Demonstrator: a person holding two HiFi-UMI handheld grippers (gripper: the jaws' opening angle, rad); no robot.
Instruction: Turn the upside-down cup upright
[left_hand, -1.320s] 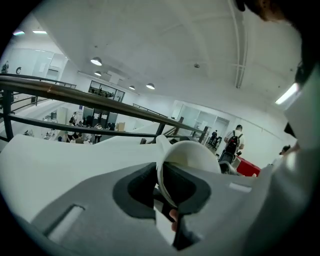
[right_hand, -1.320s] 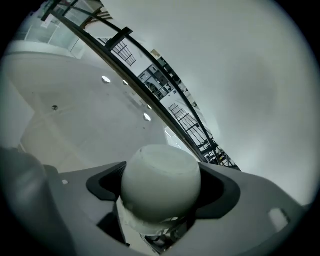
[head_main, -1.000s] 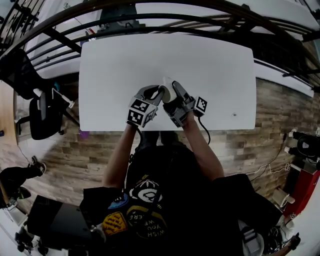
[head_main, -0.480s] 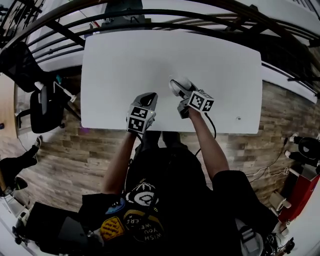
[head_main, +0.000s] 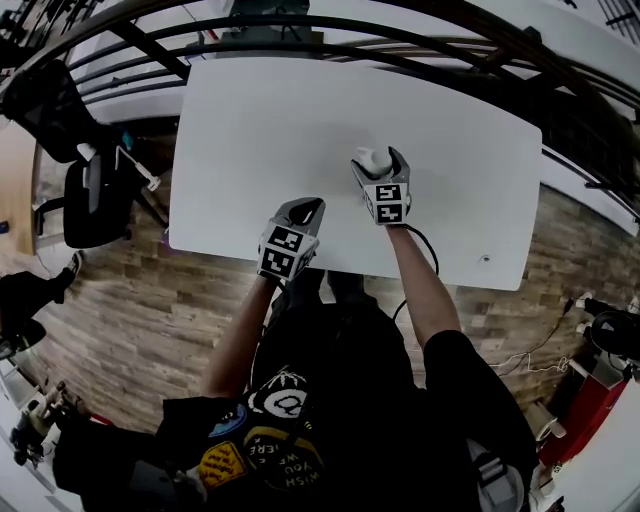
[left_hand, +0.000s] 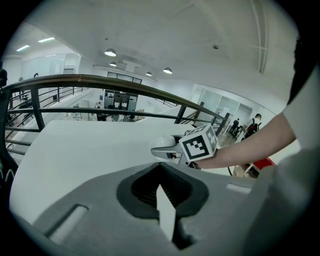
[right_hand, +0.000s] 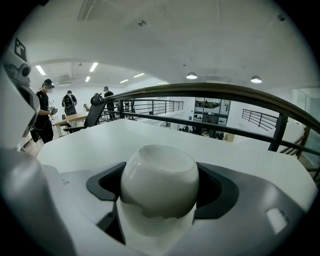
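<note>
Cup (right_hand: 159, 180) now apart from left tongs (head_main: 305, 207) (pressed together), pinched mouth-up, seemingly empty, in right tongs (head_main: 378, 160).

Round ceiling lamps (left_hand: 110, 52) give bright, even light. The white desk (head_main: 300, 120) is nearly overexposed, with only soft shadows. All views bend strongly at the edges, with dark corners.

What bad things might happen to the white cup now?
The round, smooth cup is gripped only by its sides in the right hand-held gripper, so it might slip or tilt.
I can't tell whether it rests on the table yet; letting go too early might tip it.
The left hand-held gripper is shut and off to the side, so it couldn't catch it.
</note>
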